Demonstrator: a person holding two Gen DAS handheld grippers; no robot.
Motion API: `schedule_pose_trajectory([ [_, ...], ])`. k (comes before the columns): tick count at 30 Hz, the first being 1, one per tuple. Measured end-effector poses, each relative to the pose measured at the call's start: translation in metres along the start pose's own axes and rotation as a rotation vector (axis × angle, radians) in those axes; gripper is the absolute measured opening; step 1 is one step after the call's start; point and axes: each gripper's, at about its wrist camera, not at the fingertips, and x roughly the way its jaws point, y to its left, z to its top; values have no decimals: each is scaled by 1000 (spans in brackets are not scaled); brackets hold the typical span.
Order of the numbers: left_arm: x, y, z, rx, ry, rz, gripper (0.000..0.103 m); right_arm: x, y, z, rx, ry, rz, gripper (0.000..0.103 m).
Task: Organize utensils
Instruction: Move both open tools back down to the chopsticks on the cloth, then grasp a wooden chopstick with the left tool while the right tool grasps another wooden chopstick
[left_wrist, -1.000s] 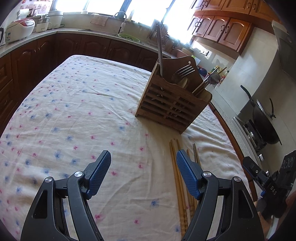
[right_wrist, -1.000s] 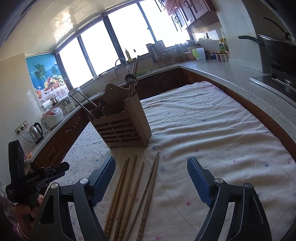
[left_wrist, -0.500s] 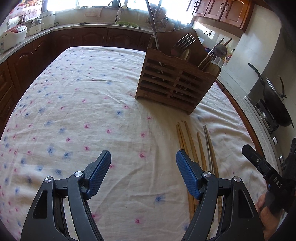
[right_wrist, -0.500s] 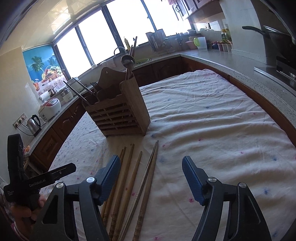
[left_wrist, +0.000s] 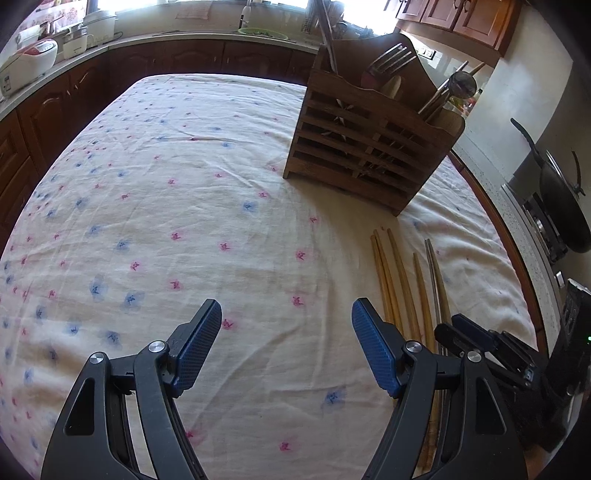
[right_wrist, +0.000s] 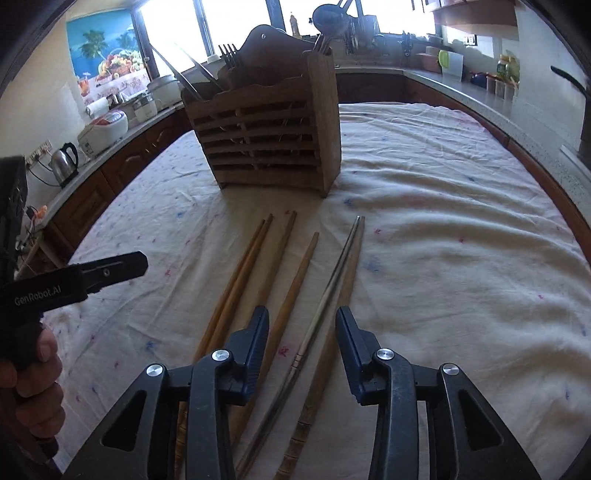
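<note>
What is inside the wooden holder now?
The wooden holder holds forks, a ladle and long metal utensils. Its slatted walls hide their lower parts.

Ahead of my right claw (right_wrist: 301, 334) lie matt wooden chopsticks (right_wrist: 258, 266) and 1 smooth, shiny metal chopstick (right_wrist: 334, 269) — all on soft, wrinkled floral cloth (right_wrist: 443, 229). Beyond them I see a dull, rough-grained slatted wood caddy (right_wrist: 269, 136). My left claw (left_wrist: 286, 336) wears textured blue pads (left_wrist: 373, 347) — rubbery-looking — on matt black plastic.
</note>
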Motion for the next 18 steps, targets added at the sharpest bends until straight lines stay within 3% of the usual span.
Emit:
schedule_pose_trajectory([
  [1, 2, -4, 0, 13, 6, -6, 75, 0, -6, -2, 18, 13, 6, 26],
  [3, 7, -15, 0, 47, 19, -13, 75, -5, -20, -7, 53, 4, 18, 24],
  [7, 20, -42, 1, 125, 37, -7, 75, -14, -44, -11, 111, 0, -47, 25],
  [11, 36, -61, 2, 185, 64, 6, 74, -27, -64, -13, 202, -39, -3, 30],
  [14, 44, -70, -1, 241, 61, 39, 75, -33, -67, -10, 212, -63, 2, 30],
  [18, 41, -68, -6, 258, 53, 27, 71, -35, -65, -6, 213, -77, 13, 30],
])
